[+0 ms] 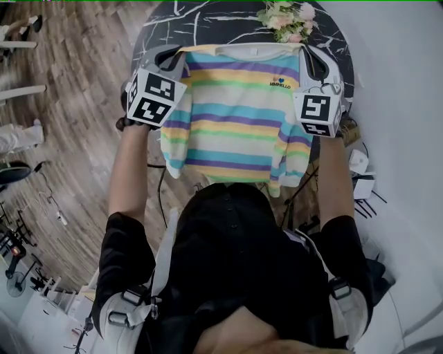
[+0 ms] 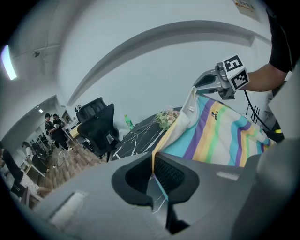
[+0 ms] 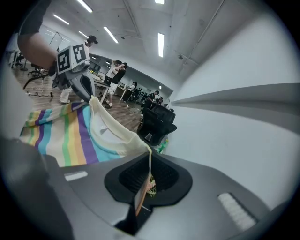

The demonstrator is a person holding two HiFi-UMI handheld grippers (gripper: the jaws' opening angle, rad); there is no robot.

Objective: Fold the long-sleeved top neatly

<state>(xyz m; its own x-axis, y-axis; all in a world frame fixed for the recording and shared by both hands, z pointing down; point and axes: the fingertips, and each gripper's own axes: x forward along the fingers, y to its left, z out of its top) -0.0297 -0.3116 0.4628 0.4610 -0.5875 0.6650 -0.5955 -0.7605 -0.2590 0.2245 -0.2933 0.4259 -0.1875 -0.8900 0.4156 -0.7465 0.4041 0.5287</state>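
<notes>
Cloth top (image 1: pixel 235 117), stripy, long-sleeved, hangs in air, long way pointing down. Left gripper (image 1: pixel 174 55) fingers pinch one shoulder tight, right gripper (image 1: pixel 313 61) fingers pinch the other. Dark marble surface (image 1: pixel 208 24) lies just ahead, same way off for both hands.

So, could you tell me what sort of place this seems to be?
Most likely an open-plan office or lab: there is a black office chair, long strip lights on the ceiling, and people standing in the background beyond the marbled table.
</notes>
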